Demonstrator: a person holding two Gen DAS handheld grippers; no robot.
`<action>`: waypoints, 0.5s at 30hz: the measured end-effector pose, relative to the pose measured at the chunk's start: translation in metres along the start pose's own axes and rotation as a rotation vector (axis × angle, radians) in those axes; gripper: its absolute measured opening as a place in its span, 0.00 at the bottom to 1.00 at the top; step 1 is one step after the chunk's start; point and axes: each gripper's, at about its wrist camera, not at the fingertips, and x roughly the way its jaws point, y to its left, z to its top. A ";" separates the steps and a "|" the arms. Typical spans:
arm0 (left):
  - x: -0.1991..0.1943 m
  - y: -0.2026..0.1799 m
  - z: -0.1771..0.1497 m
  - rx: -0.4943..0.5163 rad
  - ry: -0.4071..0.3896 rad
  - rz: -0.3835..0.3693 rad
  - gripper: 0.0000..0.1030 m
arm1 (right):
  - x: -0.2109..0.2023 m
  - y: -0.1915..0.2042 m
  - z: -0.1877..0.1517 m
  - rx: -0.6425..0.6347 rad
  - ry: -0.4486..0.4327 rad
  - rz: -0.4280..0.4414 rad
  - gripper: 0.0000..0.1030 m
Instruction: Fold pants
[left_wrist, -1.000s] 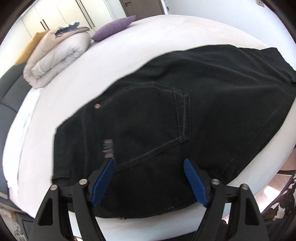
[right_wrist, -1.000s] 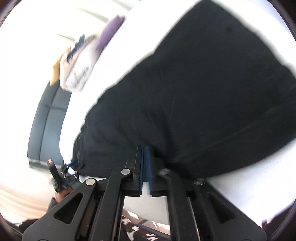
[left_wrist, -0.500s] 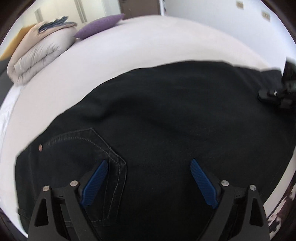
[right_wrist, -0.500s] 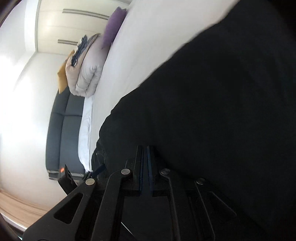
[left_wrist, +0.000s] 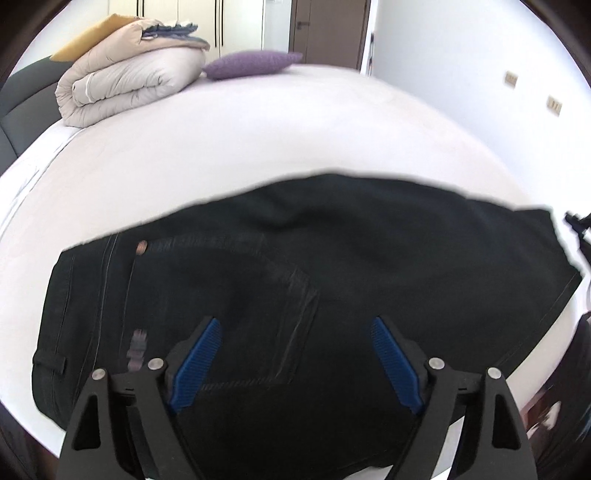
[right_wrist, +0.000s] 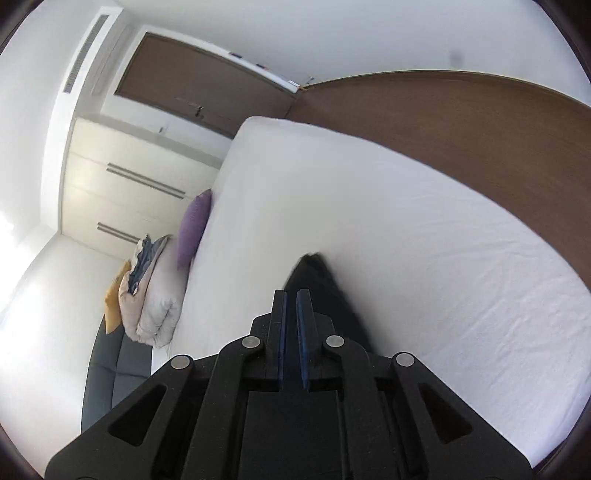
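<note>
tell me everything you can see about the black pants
The pants are black denim, lying flat across the white bed, already folded lengthwise. A back pocket with stitching, a copper rivet, a belt loop and the waistband show at left, a hem at right. Nothing presses on them in the left view. In the right view their tip sits just beyond the right gripper.

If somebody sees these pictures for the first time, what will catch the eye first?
First, the black pants, spread across the near part of the white bed. Next, the blue pads of the left hand-held gripper, standing wide above the back pocket, now closing, with nothing between them. At the far left corner lie a rolled beige duvet and a purple pillow.
</note>
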 end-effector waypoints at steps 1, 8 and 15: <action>-0.001 -0.004 0.010 -0.010 -0.019 -0.027 0.83 | 0.013 0.020 -0.010 -0.042 0.050 0.040 0.07; 0.062 -0.017 0.056 -0.194 0.059 -0.276 0.16 | 0.148 0.104 -0.135 -0.163 0.506 0.175 0.04; 0.095 -0.008 0.039 -0.247 0.131 -0.336 0.04 | 0.199 0.065 -0.134 -0.027 0.556 0.114 0.00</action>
